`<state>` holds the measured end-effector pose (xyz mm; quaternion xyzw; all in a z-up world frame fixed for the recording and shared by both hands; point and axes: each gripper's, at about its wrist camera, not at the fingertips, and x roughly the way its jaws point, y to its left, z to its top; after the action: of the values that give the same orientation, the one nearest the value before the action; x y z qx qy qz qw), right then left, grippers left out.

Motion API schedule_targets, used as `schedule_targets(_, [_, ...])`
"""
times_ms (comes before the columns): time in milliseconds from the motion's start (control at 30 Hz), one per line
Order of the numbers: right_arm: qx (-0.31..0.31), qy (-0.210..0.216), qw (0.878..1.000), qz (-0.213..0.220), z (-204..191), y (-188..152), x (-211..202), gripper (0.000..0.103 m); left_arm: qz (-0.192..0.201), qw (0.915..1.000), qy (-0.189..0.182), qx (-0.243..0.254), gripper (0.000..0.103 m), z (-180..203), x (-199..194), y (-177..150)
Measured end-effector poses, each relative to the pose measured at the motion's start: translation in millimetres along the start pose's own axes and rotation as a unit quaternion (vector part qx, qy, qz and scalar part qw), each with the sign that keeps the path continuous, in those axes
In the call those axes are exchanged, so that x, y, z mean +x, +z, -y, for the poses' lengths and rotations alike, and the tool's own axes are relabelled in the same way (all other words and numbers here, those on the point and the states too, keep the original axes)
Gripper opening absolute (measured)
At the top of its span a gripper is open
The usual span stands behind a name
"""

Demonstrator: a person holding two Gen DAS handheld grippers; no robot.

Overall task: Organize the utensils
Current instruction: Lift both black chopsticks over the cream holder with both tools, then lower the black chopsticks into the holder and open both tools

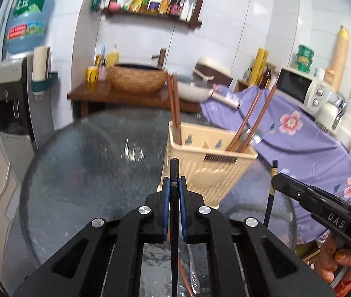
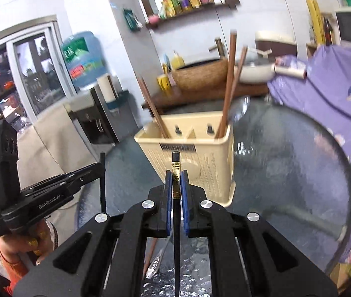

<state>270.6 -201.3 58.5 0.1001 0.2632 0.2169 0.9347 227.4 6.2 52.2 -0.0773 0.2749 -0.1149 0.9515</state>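
Black jaws of the left gripper point(image 1: 174, 185) are pinching a black chopstick point(image 1: 174, 173) upright – its tip pokes up just short of the cream utensil holder point(image 1: 207, 170) on the glass table point(image 1: 76, 173). Further right, the right gripper point(image 2: 175, 180) pinches a second black chopstick with a gold band point(image 2: 175, 168) the same way. Brown chopsticks point(image 1: 174, 109) already stand in the holder's left and right compartments, a spoon point(image 2: 239, 110) among those on the right. Both sticks look lifted and mid-carry – next, I'd say, each tip must clear the rim and drop into a compartment. One brown chopstick point(image 2: 151, 247) and a spoon point(image 2: 156, 262) remain on the table.
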Motion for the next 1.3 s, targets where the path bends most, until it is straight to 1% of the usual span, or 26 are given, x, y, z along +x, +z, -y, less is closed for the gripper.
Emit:
schedule_targets(133, [-0.014,0.009,1.0,0.01,-6.7,6.1,-17.3,0.008,0.017,0.9998,-0.006,0.008,0.007,4.9,-14.4,7.2])
schedule_targets(233, [-0.022,0.013,1.0,0.013,-8.3,8.5,-26.0,0.008,0.02,0.9997,-0.009,0.012,0.007,7.8,-18.1,7.9])
schedule_targets(367, [-0.033,0.016,0.999,0.016,-11.2,9.5,-28.2,0.008,0.024,0.9995,-0.01,0.018,0.007,11.1,-22.7,7.9])
schedule_targets(633, [-0.05,0.018,0.998,0.018,-19.5,16.6,-32.5,0.008,0.026,0.999,-0.024,0.026,0.007,16.5,-29.8,14.2])
schedule_targets(733, [-0.057,0.019,0.998,0.021,-23.1,22.9,-33.2,0.008,0.028,0.9988,-0.028,0.028,0.007,16.5,-32.5,17.8])
schedule_targets(867, [-0.071,0.019,0.997,0.024,-26.6,33.9,-36.2,0.008,0.029,0.9983,-0.042,0.027,0.007,18.0,-34.9,27.7])
schedule_targets(933, [-0.072,0.021,0.997,0.024,-26.6,40.7,-36.8,0.008,0.031,0.9982,-0.04,0.031,0.007,19.4,-36.1,31.5])
schedule_targets(1033, [-0.074,0.024,0.997,0.022,-26.6,49.9,-37.0,0.008,0.035,0.9977,-0.044,0.037,0.007,22.2,-39.3,40.5])
schedule_targets(1100, [-0.078,0.027,0.996,0.022,-28.3,60.0,-38.3,0.008,0.037,0.997,-0.056,0.039,0.007,23.4,-42.8,50.9])
schedule_targets(1200, [-0.081,0.032,0.996,0.032,-31.0,81.8,-45.6,0.008,0.039,0.9956,-0.077,0.038,0.007,26.9,-50.0,73.0])
schedule_targets(1300, [-0.086,0.034,0.995,0.047,-34.9,105.6,-55.1,0.008,0.054,0.9935,-0.092,0.041,0.007,31.3,-62.6,98.8])
